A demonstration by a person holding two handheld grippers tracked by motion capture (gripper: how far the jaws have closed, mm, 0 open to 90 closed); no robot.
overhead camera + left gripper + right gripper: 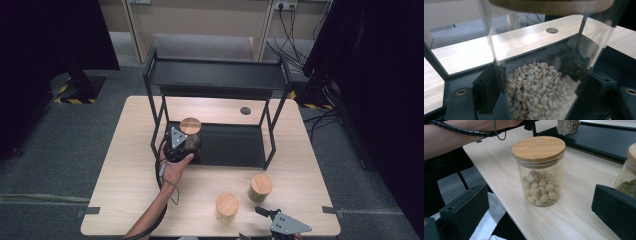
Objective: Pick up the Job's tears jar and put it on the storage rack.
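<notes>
A clear jar [190,134] with a wooden lid, part full of pale grains, stands on the lower shelf [235,145] of a black two-level rack. My left gripper [188,143] is shut on it. In the left gripper view both pads [486,87] press the glass of the grain jar [536,85]. My right gripper [255,220] rests at the table's near right edge, open. In the right gripper view its jaws stand wide apart in front of a jar of pale round seeds [540,177], not touching it.
The seed jar [227,206] and a jar of green beans [261,187] stand on the near right of the wooden table [130,165]. The rack's top shelf [215,75] overhangs the lower one. A round cable hole [245,110] sits behind the rack.
</notes>
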